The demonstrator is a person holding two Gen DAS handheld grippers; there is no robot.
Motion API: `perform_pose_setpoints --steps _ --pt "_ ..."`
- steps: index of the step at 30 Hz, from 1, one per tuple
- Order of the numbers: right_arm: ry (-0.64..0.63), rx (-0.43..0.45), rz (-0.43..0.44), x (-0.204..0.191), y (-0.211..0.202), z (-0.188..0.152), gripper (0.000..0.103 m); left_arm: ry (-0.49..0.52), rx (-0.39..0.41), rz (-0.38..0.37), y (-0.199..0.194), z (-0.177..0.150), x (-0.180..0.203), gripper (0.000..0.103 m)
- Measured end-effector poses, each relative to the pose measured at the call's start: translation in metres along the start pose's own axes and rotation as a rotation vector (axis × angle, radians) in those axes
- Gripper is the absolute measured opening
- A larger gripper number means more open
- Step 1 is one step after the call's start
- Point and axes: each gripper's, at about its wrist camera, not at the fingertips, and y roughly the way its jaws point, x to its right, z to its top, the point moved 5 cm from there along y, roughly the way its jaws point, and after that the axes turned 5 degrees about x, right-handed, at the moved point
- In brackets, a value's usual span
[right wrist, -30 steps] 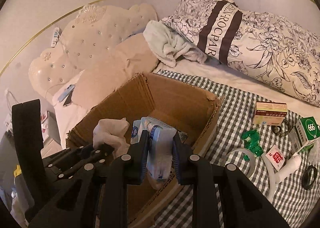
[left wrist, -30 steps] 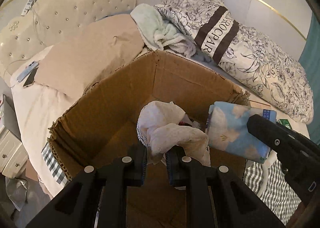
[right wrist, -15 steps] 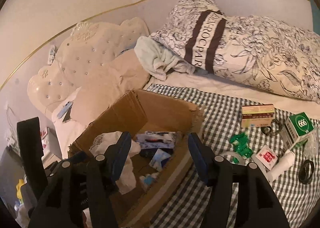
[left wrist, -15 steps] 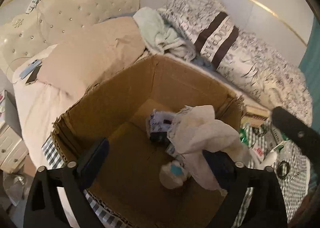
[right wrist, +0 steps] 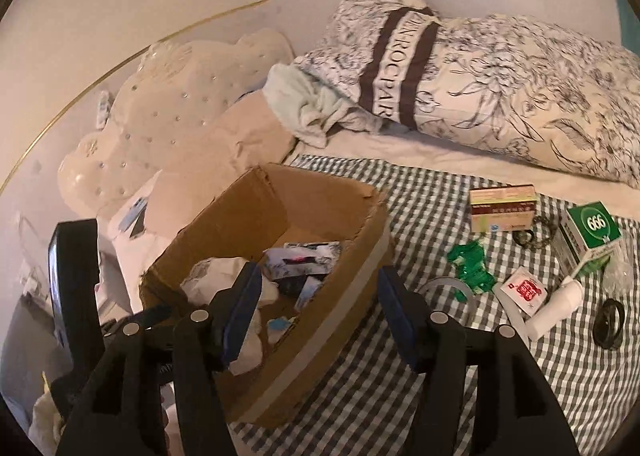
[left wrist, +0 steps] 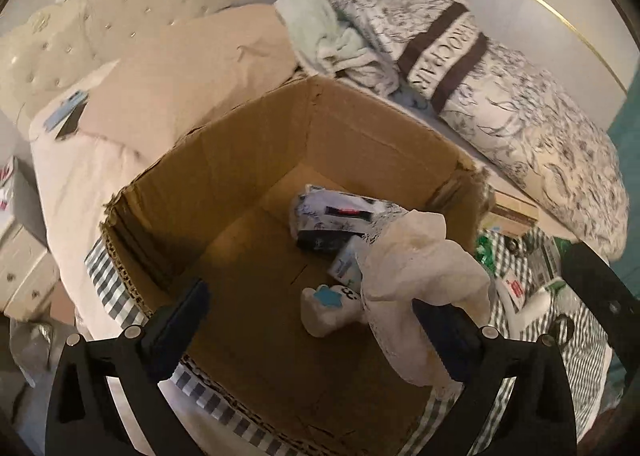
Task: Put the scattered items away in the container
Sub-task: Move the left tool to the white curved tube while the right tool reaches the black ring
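An open cardboard box (left wrist: pixel 248 159) stands on the bed; it also shows in the right wrist view (right wrist: pixel 348 288). My left gripper (left wrist: pixel 312 320) is open above it, and a cream cloth (left wrist: pixel 416 272) hangs draped over its right finger (left wrist: pixel 444 332). Inside lie a patterned tissue pack (left wrist: pixel 340 215), a small white bottle (left wrist: pixel 324 310) and a blue-white packet (left wrist: pixel 346 266). My right gripper (right wrist: pixel 320 316) is open and empty over the box's near-right edge. Scattered on the checked cloth are a yellow box (right wrist: pixel 502 205), a green 666 box (right wrist: pixel 590 234), a green wrapper (right wrist: pixel 470 264), a red-white sachet (right wrist: pixel 522 290) and a white tube (right wrist: pixel 554 310).
A floral duvet (right wrist: pixel 500 83), a mint towel (right wrist: pixel 308 103) and a beige pillow (left wrist: pixel 180 87) lie behind the box. A phone (left wrist: pixel 66 115) rests at the left. A black ring (right wrist: pixel 608 322) and a metal chain (right wrist: pixel 536 232) lie at the right.
Both grippers opened. The right one dropped its tissue pack into the box and drew back. The left let go of the cloth, which now hangs on its right finger.
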Motion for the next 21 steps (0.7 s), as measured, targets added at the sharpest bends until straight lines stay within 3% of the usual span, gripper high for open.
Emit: perform_pose_setpoints --steps 5,8,13,21 --pt "-0.100 -0.105 0.107 -0.025 0.019 -0.002 0.060 0.066 0.061 -0.003 -0.010 0.001 0.008 0.103" --pt "-0.152 -0.208 0.110 -0.033 0.039 -0.007 0.061 0.069 0.070 -0.001 -0.011 0.004 0.007 0.103" --pt "-0.088 -0.181 0.031 -0.014 0.057 0.003 0.061 0.045 0.072 -0.002 -0.009 0.005 -0.003 0.103" --pt "-0.029 -0.135 0.006 0.003 0.042 0.007 0.061 0.027 0.062 -0.006 -0.004 0.003 -0.003 0.103"
